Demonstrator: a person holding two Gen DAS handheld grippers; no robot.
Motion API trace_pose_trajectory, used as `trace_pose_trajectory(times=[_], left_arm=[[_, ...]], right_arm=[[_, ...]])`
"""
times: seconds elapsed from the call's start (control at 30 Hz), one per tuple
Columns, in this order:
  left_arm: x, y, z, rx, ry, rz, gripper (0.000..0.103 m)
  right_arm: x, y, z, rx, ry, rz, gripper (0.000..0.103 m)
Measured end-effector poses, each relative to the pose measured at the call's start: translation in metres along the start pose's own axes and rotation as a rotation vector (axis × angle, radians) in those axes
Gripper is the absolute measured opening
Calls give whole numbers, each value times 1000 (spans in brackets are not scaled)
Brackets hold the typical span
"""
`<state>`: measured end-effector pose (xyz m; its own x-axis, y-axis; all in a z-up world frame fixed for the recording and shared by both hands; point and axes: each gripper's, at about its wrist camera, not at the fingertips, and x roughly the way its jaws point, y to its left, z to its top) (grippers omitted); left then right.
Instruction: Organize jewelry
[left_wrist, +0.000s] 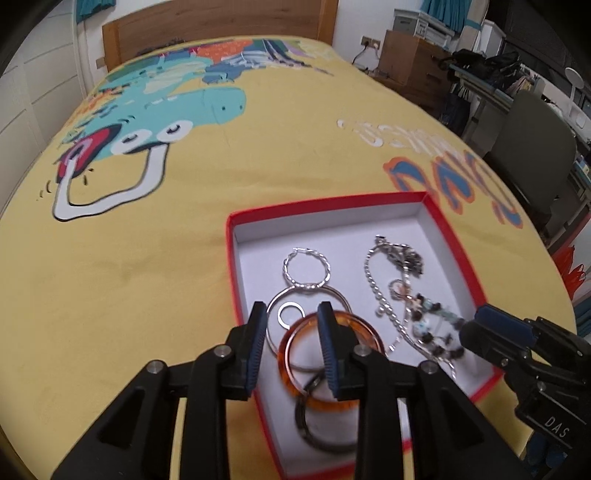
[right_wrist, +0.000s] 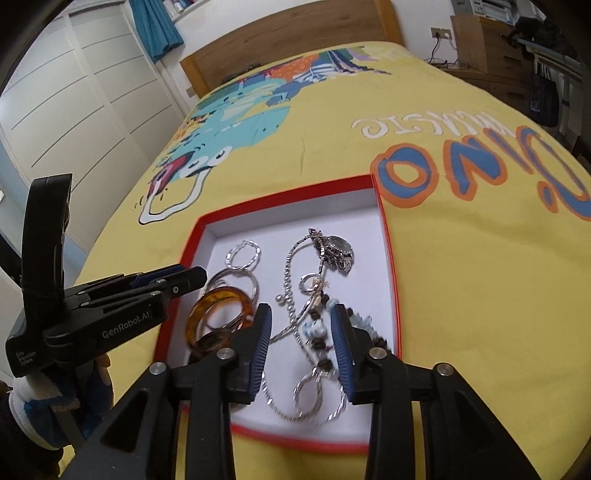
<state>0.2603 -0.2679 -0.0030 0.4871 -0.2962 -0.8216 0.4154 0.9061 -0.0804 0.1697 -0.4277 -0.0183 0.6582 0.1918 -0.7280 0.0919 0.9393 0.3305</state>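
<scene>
- Box (left_wrist: 458, 236), red-rimmed with a white floor, lies open on the yellow printed bedspread (left_wrist: 147, 277); all the jewelry sits inside it.
- Left half of the box: twisted silver hoop (left_wrist: 306, 271) farthest from the cameras, touching a large plain silver hoop (left_wrist: 271, 306); a small flat ring (left_wrist: 291, 315) lies inside that large hoop.
- Amber bangle (left_wrist: 364, 326) overlaps the large hoop's near edge; a dark ring (left_wrist: 306, 424) lies under the bangle, nearer the camera.
- Right half: silver chain (right_wrist: 291, 258), a watch (right_wrist: 340, 247) toward the far wall, and a beaded bracelet (right_wrist: 317, 330) tangled over the chain.
- Another twisted hoop (right_wrist: 314, 395) lies near the box's near wall, blurred.
- Left gripper (left_wrist: 293, 347) hangs over the box's left side, jaws partly apart; its right finger crosses in front of the bangle and hides part of it. Nothing pressed between the pads.
- Right gripper (right_wrist: 301, 347) hangs over the beads and chain, jaws partly apart, straddling the bracelet without clamping it.
- Around: wooden headboard (right_wrist: 288, 40), white wardrobe doors (right_wrist: 74, 92), teal curtain (right_wrist: 155, 26), grey chair (left_wrist: 532, 147), cluttered desk beyond.
- A hand (right_wrist: 74, 384) in a white-and-blue glove holds the left gripper's handle.
</scene>
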Motion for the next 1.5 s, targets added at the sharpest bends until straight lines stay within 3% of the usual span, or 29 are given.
trace_pose_trajectory(times=[0.1, 0.17, 0.33, 0.4, 0.47, 0.7, 0.83, 1.07, 1.2, 1.5], left_arm=[[-23, 0, -14, 13, -21, 8, 27], [-37, 0, -24, 24, -36, 21, 27], [-78, 1, -61, 34, -46, 52, 27], [-92, 3, -79, 36, -40, 66, 30], [-107, 6, -97, 35, -37, 85, 42], [-160, 19, -142, 24, -70, 170, 44], [-194, 27, -158, 2, -104, 209, 44], [-248, 44, -177, -46, -181, 245, 45], [-276, 53, -186, -68, -231, 266, 47], [-311, 55, -197, -85, -307, 314, 49]], right_arm=[[-17, 11, -8, -11, -10, -4, 40], [-27, 18, -15, -20, -14, -6, 48], [-52, 34, -41, -14, -15, 0, 54], [-61, 41, -53, -10, -13, 3, 58], [-69, 47, -64, -6, -12, 8, 58], [-104, 82, -97, -48, -31, -15, 63], [-123, 104, -110, -79, -53, -35, 70], [-153, 142, -128, -145, -87, -53, 74], [-171, 163, -133, -183, -116, -61, 86], [-200, 189, -138, -240, -177, -91, 91]])
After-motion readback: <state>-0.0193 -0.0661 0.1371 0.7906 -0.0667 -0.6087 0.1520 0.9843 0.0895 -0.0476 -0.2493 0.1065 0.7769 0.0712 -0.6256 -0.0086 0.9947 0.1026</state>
